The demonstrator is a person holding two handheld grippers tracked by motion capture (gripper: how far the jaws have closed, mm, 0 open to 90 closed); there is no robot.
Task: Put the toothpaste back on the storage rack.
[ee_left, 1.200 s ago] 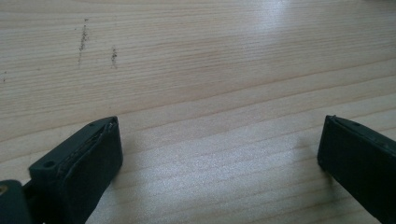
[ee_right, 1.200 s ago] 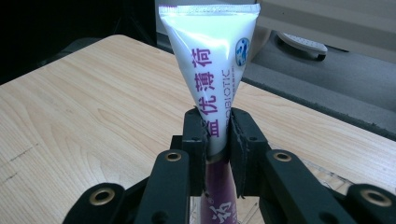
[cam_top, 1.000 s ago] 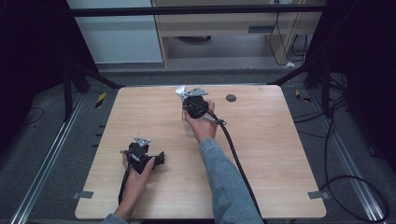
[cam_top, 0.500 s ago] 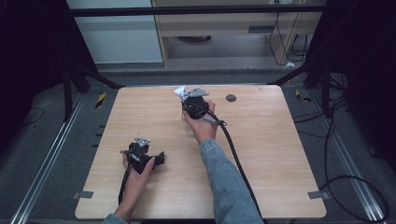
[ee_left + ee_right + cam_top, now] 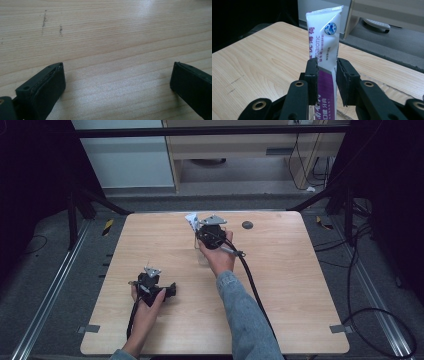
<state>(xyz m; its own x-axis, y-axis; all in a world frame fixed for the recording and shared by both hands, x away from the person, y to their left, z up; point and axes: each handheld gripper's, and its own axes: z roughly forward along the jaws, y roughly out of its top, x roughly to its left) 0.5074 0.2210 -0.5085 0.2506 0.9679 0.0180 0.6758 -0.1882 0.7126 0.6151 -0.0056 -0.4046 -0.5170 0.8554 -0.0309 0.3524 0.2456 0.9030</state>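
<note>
Wooden table (image 5: 300,285) mostly bare — right hand-held gripper (image 5: 327,72) clamped on sachet (image 5: 325,37) near far edge, left hand-held gripper (image 5: 117,82) agape.

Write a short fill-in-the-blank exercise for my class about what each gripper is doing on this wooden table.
1. The right gripper is shut on a white and ____ sachet.
2. The left gripper has its fingers wide ____ with nothing between them.
3. In the high view, a small dark disc lies near the table's ____ edge.
4. The table top is made of light ____.

Missing words: purple; open; far; wood
</note>
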